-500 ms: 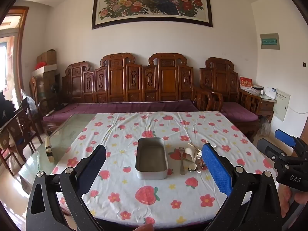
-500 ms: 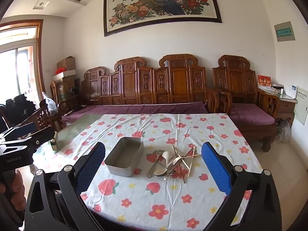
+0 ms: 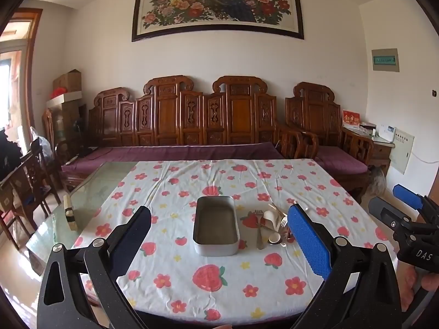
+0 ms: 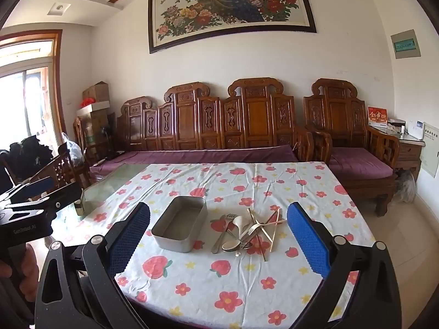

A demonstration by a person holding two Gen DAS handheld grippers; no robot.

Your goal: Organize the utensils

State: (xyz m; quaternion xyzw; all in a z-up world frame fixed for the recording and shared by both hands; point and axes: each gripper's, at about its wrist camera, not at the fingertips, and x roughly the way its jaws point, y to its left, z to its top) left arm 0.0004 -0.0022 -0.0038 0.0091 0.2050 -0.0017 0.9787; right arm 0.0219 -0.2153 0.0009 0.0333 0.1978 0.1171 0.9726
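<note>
An empty grey metal tray (image 3: 215,226) (image 4: 181,223) sits on the flowered tablecloth (image 3: 208,277). To its right lies a loose pile of utensils (image 4: 247,231) (image 3: 270,226): forks, spoons and several chopsticks. My left gripper (image 3: 219,237) is open and empty, held above the near table edge in front of the tray. My right gripper (image 4: 218,238) is open and empty, also above the near edge, facing the tray and the pile. Each gripper shows at the side of the other's view.
A small object (image 3: 69,212) stands on the bare glass (image 3: 90,192) at the table's left. A carved wooden bench (image 3: 181,126) with purple cushions runs behind the table, with chairs (image 3: 24,181) at the left.
Both views have shifted only slightly; the grippers stay open and nothing on the table has moved.
</note>
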